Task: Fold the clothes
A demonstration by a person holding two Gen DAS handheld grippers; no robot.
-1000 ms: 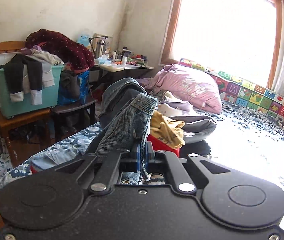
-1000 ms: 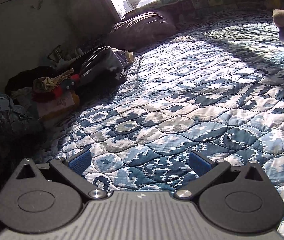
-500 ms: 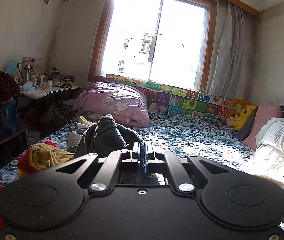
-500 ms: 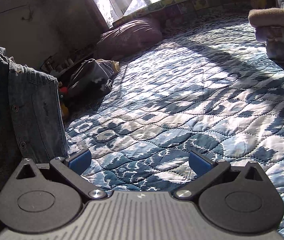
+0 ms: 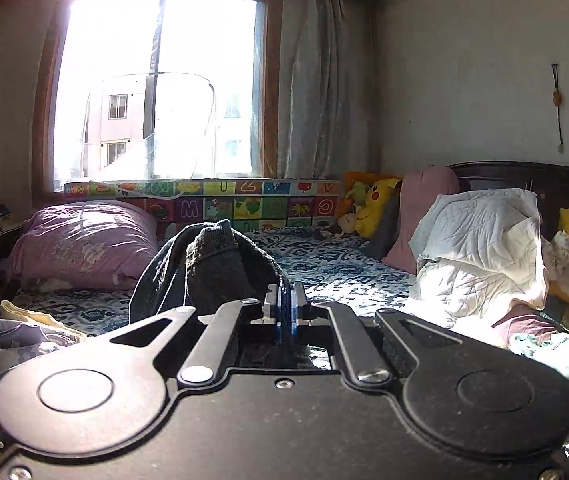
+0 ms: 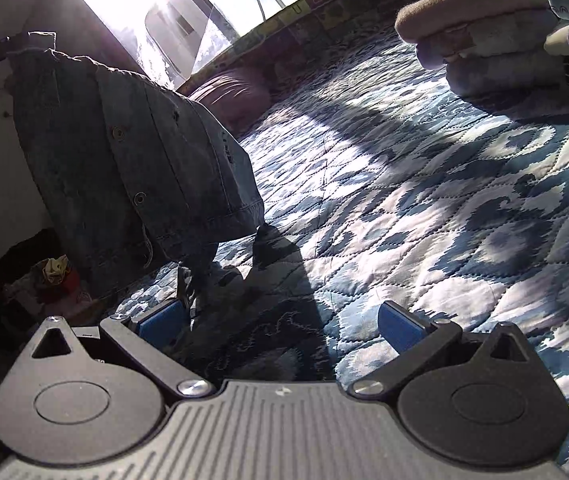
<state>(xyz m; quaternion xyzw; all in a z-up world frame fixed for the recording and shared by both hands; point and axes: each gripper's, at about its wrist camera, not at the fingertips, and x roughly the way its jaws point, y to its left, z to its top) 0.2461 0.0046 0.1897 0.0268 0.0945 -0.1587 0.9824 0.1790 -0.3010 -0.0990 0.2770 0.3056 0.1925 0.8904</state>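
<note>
Denim jacket [image 6: 132,160] hangs vertically (hem down) | left gripper [image 5: 285,312] clamps it | right gripper [image 6: 280,322] wide

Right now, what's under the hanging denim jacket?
Under the denim jacket, the blue patterned quilt lies in its shadow, hem just above it. The jacket hides whatever is behind it.

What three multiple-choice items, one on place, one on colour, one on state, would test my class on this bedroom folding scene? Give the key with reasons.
1. Where does the denim jacket hang?
A. over the bed quilt
B. on a chair
C. from the curtain

2. What colour are the right gripper pads?
A. red
B. blue
C. green

3. How is the left gripper?
A. wide open
B. out of view
C. shut on cloth

Key: A, its hem hangs just above the quilt; B, both pads show blue; C, its pads meet, pinching the dark fabric.
</note>
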